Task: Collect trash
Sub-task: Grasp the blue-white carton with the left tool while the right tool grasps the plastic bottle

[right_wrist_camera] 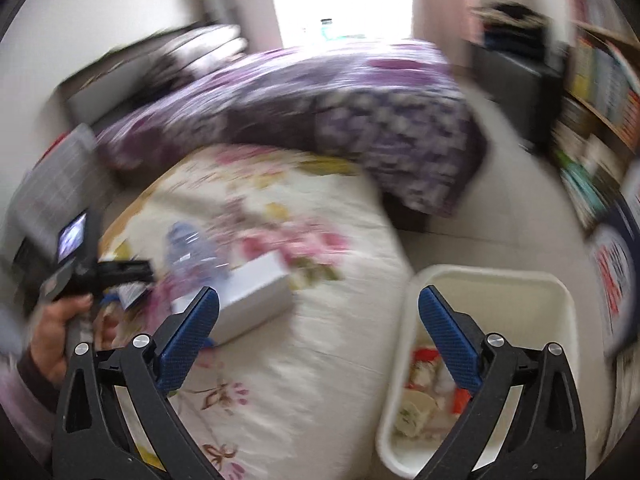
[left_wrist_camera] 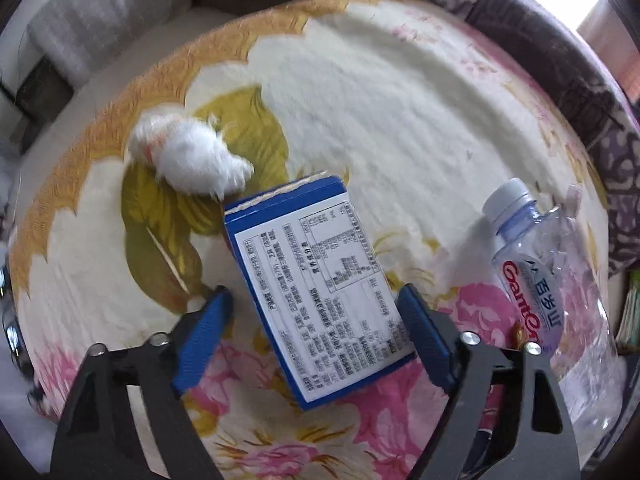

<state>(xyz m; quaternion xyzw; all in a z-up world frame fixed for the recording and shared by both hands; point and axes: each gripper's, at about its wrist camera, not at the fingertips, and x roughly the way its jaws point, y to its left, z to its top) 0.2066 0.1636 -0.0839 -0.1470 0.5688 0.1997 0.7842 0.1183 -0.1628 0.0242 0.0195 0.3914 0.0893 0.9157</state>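
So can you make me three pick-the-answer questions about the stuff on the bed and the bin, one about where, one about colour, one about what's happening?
1. Where is the bin?
A. on the bed
B. on the floor beside the bed
C. on a shelf

2. What colour is the border of the box?
A. red
B. green
C. blue

3. What is the left gripper doing with the box?
A. fingers on either side of it, not yet pressing
B. lifting it high
C. far from it

Answers: 1 B, the right wrist view shows the white bin low beside the mattress edge. 2 C, blue frames the white label. 3 A, gaps show between each blue pad and the box.
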